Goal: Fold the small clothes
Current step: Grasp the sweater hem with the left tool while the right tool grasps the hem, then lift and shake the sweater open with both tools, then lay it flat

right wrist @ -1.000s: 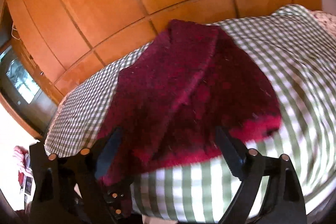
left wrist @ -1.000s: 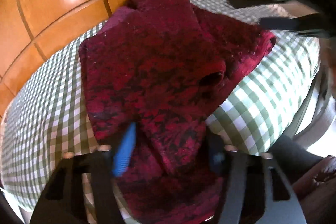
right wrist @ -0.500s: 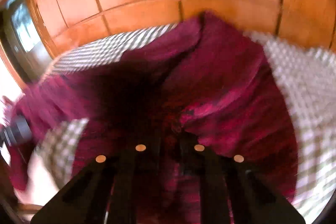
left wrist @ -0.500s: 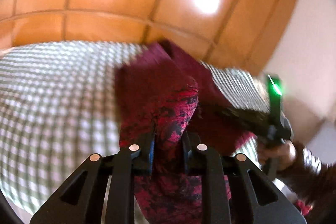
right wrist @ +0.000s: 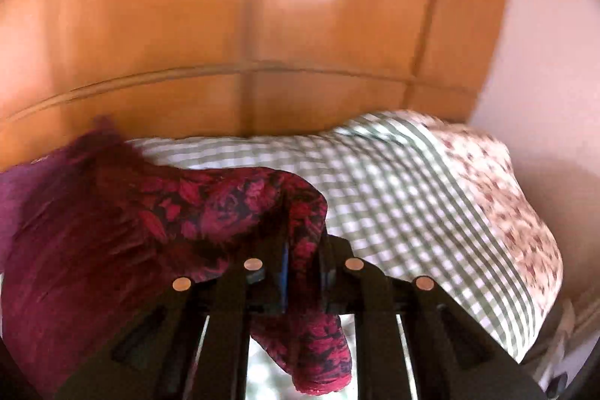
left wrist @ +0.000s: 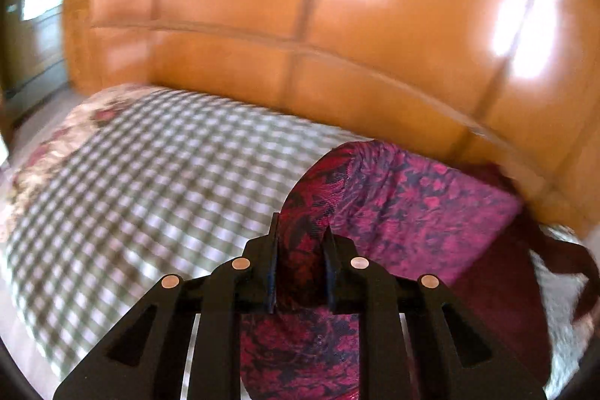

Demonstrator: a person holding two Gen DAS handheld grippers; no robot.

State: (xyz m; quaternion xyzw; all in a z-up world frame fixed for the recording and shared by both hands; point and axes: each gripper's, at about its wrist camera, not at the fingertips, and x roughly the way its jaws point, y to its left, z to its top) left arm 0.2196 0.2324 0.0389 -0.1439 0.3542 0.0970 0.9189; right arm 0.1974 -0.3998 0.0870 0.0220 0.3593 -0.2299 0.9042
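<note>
A fold of the dark red, floral-patterned knitted garment (left wrist: 408, 208) is pinched between the jaws of the black left gripper (left wrist: 300, 250), which are closed on a bunched edge, and the cloth is seen running away to the right as a raised, fairly taut span. In the right wrist view another edge of the same garment is clamped between the jaws of the black right gripper (right wrist: 302, 250), with a loose tail hanging below the fingers. The garment is thus held up between the two grippers, above the green-and-white checked bedcover (left wrist: 150, 175) on the bed, while its lower part (the plain dark red side) appears to trail down toward the cover. The likeliest fault is judged to be a slip: only a narrow bunch is gripped on each side, and the cloth could be drawn out if the grippers are pulled apart too strongly. An uneven fold could also result if the two held edges are not laid down level, since the trailing part may crumple beneath. Behind the bed, the glossy orange-brown wooden panelled wardrobe (right wrist: 262, 25) stands near enough that a wide swing could strike it.
</note>
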